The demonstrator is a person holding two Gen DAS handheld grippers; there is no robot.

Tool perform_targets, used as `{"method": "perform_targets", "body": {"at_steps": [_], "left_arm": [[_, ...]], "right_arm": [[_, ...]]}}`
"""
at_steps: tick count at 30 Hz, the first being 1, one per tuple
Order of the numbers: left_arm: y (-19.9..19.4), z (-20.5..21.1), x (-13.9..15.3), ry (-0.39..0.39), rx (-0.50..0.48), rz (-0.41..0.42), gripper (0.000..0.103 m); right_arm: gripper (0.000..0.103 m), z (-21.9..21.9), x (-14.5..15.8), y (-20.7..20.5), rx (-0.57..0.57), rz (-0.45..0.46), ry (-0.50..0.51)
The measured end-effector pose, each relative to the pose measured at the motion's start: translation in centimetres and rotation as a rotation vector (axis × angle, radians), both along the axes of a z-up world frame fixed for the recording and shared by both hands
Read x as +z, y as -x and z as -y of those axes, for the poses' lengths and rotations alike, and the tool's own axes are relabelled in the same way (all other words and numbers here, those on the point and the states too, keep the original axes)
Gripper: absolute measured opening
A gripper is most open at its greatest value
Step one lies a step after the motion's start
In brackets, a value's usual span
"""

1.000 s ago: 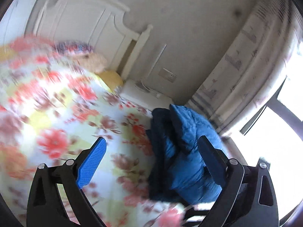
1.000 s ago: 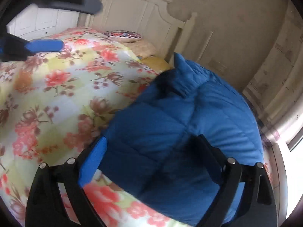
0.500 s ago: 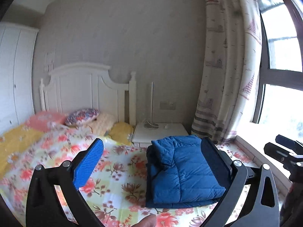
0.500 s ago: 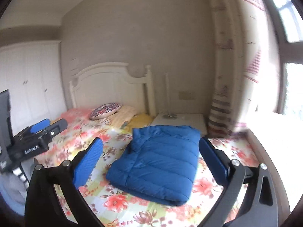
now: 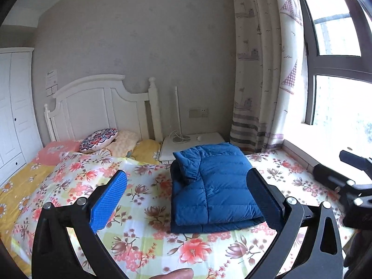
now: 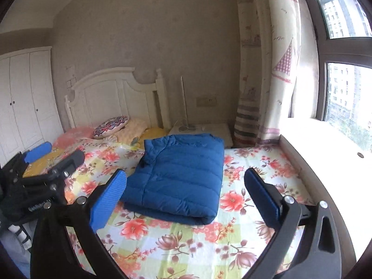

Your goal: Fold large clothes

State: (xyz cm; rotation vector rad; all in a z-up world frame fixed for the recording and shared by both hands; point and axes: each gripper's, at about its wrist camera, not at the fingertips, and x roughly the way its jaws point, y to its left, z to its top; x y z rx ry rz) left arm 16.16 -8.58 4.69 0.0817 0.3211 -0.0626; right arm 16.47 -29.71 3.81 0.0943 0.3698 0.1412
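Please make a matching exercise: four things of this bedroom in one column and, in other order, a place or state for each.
1. blue padded jacket
2. round patterned cushion
3. white bedside table
4. left gripper

a. beside the headboard, near the curtain
b. jaws open, holding nothing
c. folded on the floral bedsheet
d. at the head of the bed

Pairs: 1-c, 2-d, 3-a, 4-b

Jacket (image 5: 214, 186) lies on bed (image 5: 144, 244), nightstand (image 5: 209, 137) behind, window (image 5: 337, 93) right.

Quilted matt jacket (image 5: 214, 186), floral cloth bedspread (image 5: 148, 239)
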Motion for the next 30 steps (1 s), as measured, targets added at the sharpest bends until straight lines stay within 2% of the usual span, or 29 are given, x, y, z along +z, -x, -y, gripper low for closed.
{"method": "perform_targets", "body": {"at_steps": [8,14,30], "left_arm": [[-0.2,-0.7,-0.6,0.013,0.045,-0.033,0.099],[0.7,-0.5,-0.7,0.009,0.042,-0.026,0.099],[2.9,0.7,-0.7,-0.007,0.035,-0.014,0.099]], "right_arm": [[0.101,0.7,0.1,0.4,-0.027,-0.009,0.012],[0.100,0.2,1.2,1.4,-0.034,0.017,0.034],[0.100,-0.5,1.6,3.4,-0.056,0.024,0.084]]}}
